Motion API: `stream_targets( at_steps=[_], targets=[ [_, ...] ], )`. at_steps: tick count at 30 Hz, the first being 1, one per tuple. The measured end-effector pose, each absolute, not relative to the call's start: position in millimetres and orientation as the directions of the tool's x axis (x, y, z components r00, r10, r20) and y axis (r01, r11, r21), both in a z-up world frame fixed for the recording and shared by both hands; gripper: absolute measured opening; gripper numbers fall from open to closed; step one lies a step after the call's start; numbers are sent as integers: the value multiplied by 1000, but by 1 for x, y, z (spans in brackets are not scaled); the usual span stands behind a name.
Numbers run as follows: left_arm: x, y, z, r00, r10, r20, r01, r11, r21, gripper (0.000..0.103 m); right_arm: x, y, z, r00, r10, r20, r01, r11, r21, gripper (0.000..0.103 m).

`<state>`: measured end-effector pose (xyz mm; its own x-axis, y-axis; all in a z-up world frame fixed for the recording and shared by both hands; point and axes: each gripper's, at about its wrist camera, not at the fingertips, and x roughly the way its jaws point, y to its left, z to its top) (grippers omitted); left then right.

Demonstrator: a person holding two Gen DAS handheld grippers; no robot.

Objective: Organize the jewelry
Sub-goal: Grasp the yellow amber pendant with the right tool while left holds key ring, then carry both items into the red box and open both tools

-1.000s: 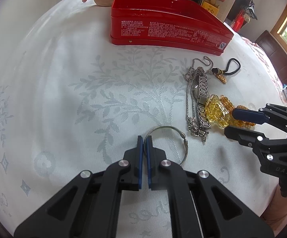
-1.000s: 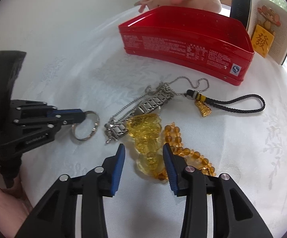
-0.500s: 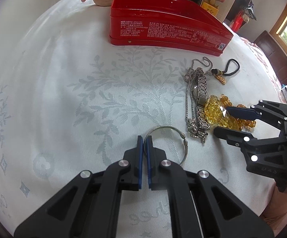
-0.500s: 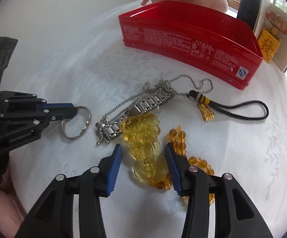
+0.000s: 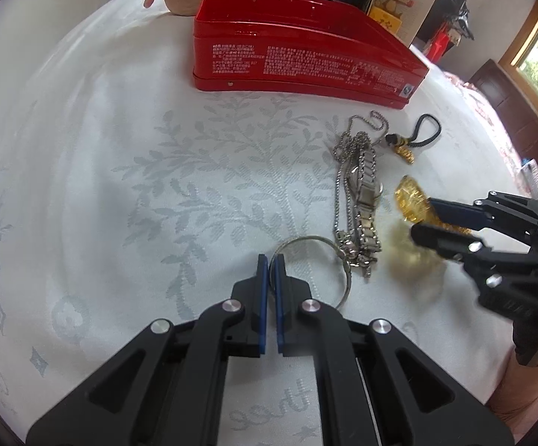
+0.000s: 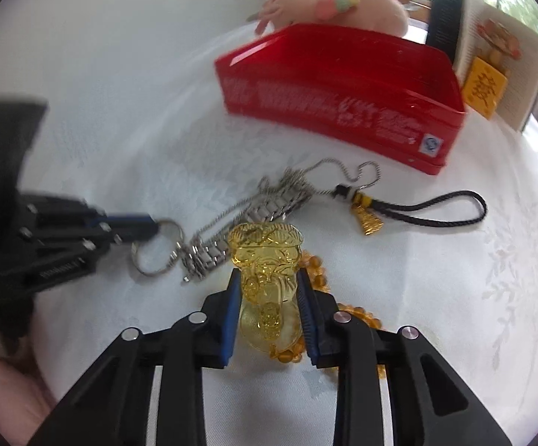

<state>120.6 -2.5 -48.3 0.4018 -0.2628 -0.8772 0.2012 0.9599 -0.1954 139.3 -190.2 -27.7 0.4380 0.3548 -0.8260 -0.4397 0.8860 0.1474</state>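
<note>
Between the right tool's (image 6: pixel 269 312) pads sits the amber pendant (image 6: pixel 265 260), clenched; the red tin (image 6: pixel 343 85) lies toward 12 o'clock. Left tool (image 5: pixel 271 271) pinches the ring (image 5: pixel 317 256).

bare tablecloth (image 5: pixel 127 171) left of the chain pile (image 5: pixel 358 193); red tin (image 5: pixel 298 59) seemingly well behind

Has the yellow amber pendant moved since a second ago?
Yes. The amber pendant, clamped in the right gripper, has lifted off the cloth, away from the steel watch band it lay against; the bead string trails below.
</note>
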Motion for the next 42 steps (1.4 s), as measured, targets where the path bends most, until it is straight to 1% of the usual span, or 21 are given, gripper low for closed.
stream_targets(
  at_steps=[3, 5, 12, 21, 29, 32, 42],
  targets=[
    [121, 1, -40, 414, -292, -862, 202, 953, -226, 2, 137, -209, -6, 465, 427, -775, -427, 876, 226, 29],
    [121, 1, -32, 434, -302, -849, 207, 950, -232, 2, 135, -219, 6, 481, 453, -751, -424, 870, 253, 29],
    [123, 1, 0, 492, -314, -812, 222, 947, -232, 2, 137, -235, 40, 539, 484, -690, -415, 865, 283, 29],
    [131, -4, 40, 534, -328, -779, 265, 940, -214, 2, 139, -244, 95, 601, 500, -624, -427, 860, 278, 29],
    [153, -6, 76, 562, -352, -748, 288, 931, -222, 2, 159, -250, 136, 633, 504, -588, -429, 860, 275, 29],
    [166, -7, 87, 571, -354, -741, 290, 931, -221, 2, 174, -250, 144, 639, 496, -588, -419, 865, 276, 29],
    [227, -10, 95, 583, -343, -736, 256, 938, -234, 2, 236, -249, 161, 663, 501, -556, -399, 865, 304, 29]
  ],
)
